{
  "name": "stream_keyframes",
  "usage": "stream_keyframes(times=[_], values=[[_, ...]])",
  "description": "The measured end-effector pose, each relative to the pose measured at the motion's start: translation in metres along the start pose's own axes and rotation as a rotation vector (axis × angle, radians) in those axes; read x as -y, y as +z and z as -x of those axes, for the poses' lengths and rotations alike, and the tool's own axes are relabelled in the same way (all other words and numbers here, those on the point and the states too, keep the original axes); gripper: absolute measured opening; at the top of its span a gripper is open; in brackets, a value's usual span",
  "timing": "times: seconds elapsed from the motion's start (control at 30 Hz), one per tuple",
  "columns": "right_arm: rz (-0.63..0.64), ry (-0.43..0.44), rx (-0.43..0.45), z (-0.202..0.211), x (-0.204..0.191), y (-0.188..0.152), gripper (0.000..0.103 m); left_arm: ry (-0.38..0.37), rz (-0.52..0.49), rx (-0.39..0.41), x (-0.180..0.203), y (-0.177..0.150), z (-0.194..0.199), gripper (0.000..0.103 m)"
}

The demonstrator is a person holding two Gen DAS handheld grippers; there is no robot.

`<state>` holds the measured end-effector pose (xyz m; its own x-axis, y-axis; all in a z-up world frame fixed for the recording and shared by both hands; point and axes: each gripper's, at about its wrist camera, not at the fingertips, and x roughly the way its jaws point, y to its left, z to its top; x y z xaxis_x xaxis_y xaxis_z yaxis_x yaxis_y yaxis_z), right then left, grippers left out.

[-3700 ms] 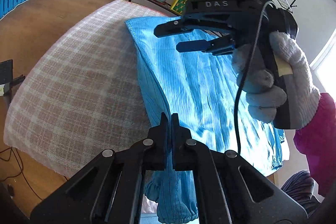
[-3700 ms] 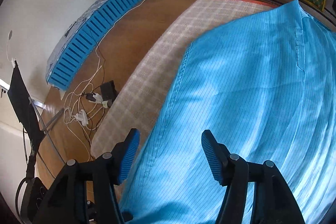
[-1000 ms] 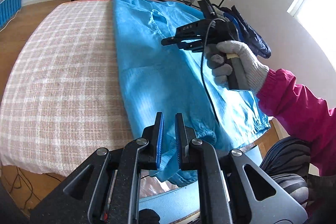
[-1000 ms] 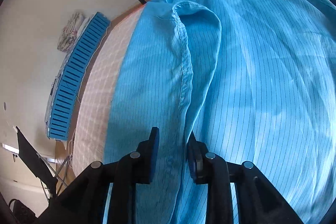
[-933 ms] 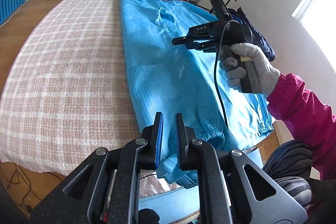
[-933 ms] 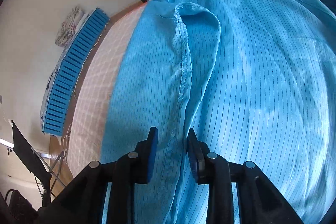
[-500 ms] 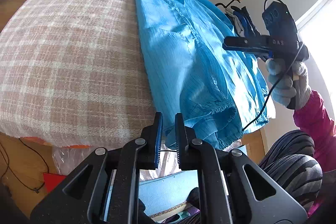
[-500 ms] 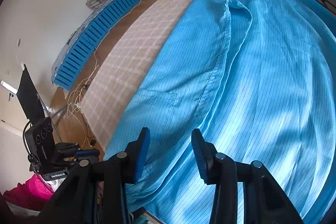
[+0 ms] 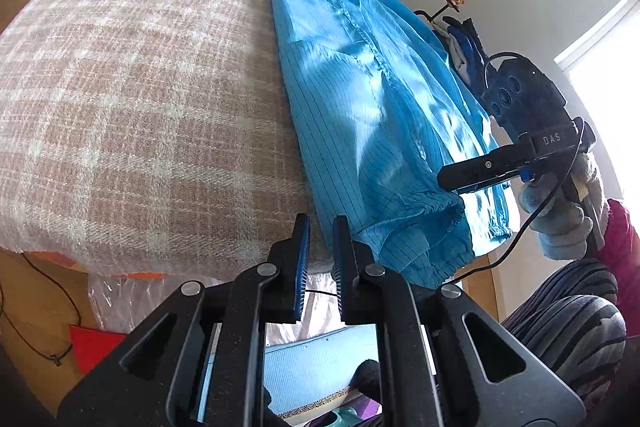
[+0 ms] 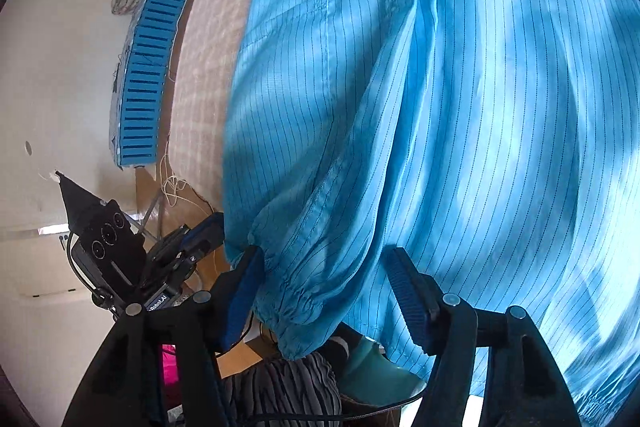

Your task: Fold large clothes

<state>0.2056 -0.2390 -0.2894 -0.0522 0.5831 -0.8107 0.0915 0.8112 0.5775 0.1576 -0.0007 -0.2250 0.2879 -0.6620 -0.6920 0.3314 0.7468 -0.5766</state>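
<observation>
Right hand-held gripper (image 10: 324, 291) now at cuff (image 10: 288, 303)

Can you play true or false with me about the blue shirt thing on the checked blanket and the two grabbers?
1. The blue garment lies on a checked blanket. True.
2. The left gripper is wide open. False: its jaws are nearly together, with no cloth between them.
3. The garment's gathered cuff hangs between the right gripper fingers. True; the jaws are closing, not yet pressing it.
4. The hand holding the right gripper is bare. False: it wears a grey knit glove.
5. The garment is plain with no pattern. False: thin dark stripes run along it.
</observation>
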Motion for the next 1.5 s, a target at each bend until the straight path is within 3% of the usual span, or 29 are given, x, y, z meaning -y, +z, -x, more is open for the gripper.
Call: stream_keyframes(times=[0.03,0.13,0.23,0.4,0.6,0.77,0.87,0.93,0.97,1.0,1.03,1.13,1.33,1.5], values=[[0.009,-0.002,-0.012,-0.003,-0.003,0.002,0.03,-0.001,0.002,0.003,0.0,0.0,0.0,0.008],[0.097,-0.078,0.001,0.002,-0.031,0.004,0.003,-0.014,0.021,0.024,-0.004,0.002,0.002,0.008],[0.243,-0.202,0.058,0.029,-0.069,0.004,0.001,-0.05,0.059,0.047,-0.011,0.007,0.007,0.008],[0.368,-0.364,0.156,0.076,-0.116,0.007,0.001,-0.118,0.062,0.054,-0.004,0.019,-0.002,0.008],[0.37,-0.339,0.202,0.1,-0.141,0.003,0.001,-0.18,-0.026,0.06,0.038,0.022,-0.01,0.008],[0.297,-0.162,0.197,0.092,-0.132,0.001,0.001,-0.182,-0.072,0.089,0.05,0.014,0.013,0.008],[0.207,0.034,0.191,0.086,-0.11,0.001,0.002,-0.197,-0.099,0.061,0.048,0.01,0.022,0.008],[0.136,0.126,0.156,0.071,-0.084,-0.002,0.013,-0.155,-0.129,0.035,0.048,0.005,0.022,0.008],[0.103,0.112,0.132,0.062,-0.069,-0.003,0.019,-0.133,-0.141,0.023,0.048,0.001,0.023,0.008],[0.085,0.067,0.116,0.054,-0.056,-0.006,0.03,-0.113,-0.146,0.014,0.047,-0.001,0.022,0.008],[0.083,0.001,0.1,0.046,-0.046,-0.01,0.035,-0.098,-0.144,0.007,0.046,-0.002,0.022,0.008],[0.103,-0.103,0.068,0.033,-0.023,-0.02,0.035,-0.071,-0.139,0.013,0.043,-0.003,0.026,0.008],[0.131,-0.084,0.173,0.055,-0.013,-0.024,0.035,-0.048,-0.119,0.06,0.041,0.017,0.027,0.008],[0.176,-0.117,0.289,0.087,-0.018,-0.02,0.037,0.01,-0.181,0.001,0.052,0.028,-0.01,0.008]])
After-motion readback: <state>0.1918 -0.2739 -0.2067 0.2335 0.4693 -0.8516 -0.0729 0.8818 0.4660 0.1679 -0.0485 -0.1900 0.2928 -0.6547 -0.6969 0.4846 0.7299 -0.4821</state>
